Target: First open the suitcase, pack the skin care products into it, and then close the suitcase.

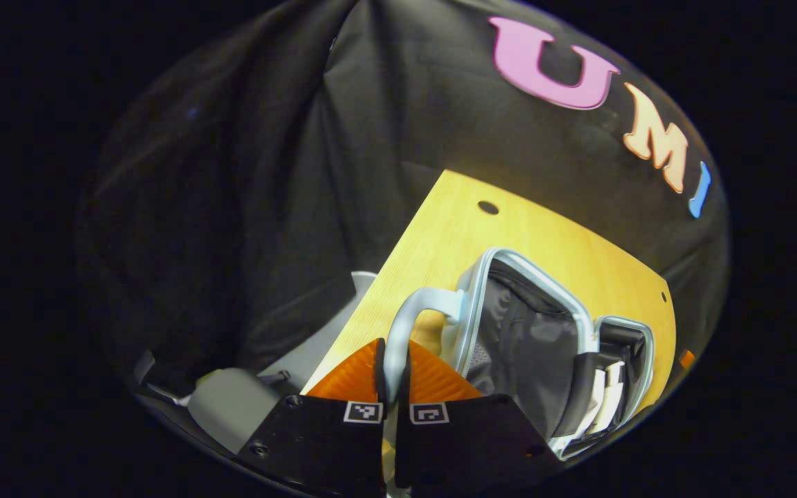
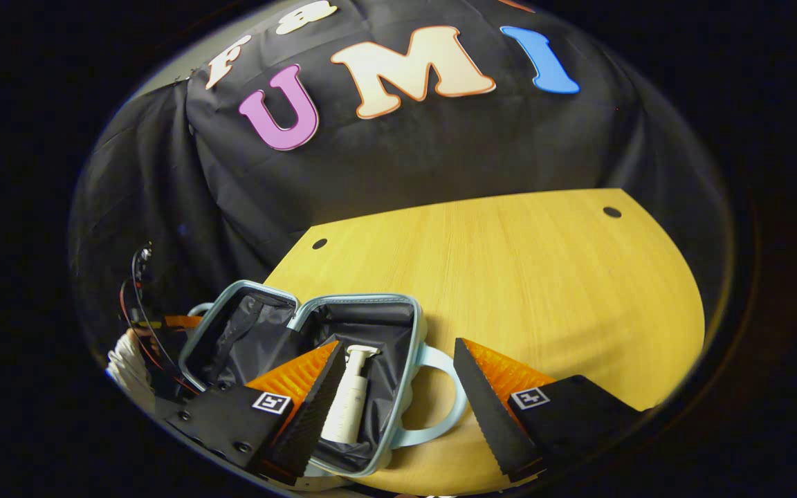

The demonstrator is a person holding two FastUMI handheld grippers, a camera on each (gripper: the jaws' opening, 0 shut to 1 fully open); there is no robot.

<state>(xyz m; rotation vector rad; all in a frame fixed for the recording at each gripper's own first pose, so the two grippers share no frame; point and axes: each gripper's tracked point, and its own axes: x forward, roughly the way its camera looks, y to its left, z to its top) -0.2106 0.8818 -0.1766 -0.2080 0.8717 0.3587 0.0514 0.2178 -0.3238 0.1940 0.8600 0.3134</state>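
One wooden table (image 2: 544,277), black-draped booth.

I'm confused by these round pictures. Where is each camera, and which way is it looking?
Left gripper view: rides on the left gripper, looking along its fingers, which pinch the suitcase handle.
Right gripper view: rides on the right gripper, looking over its spread fingers at the white pump bottle lying inside the case.
Both show the open suitcase on the wooden table.

Pale blue suitcase (image 2: 409,387) with black lining, white bottle (image 2: 350,404) inside, on a yellow wood-grain table (image 2: 544,277).
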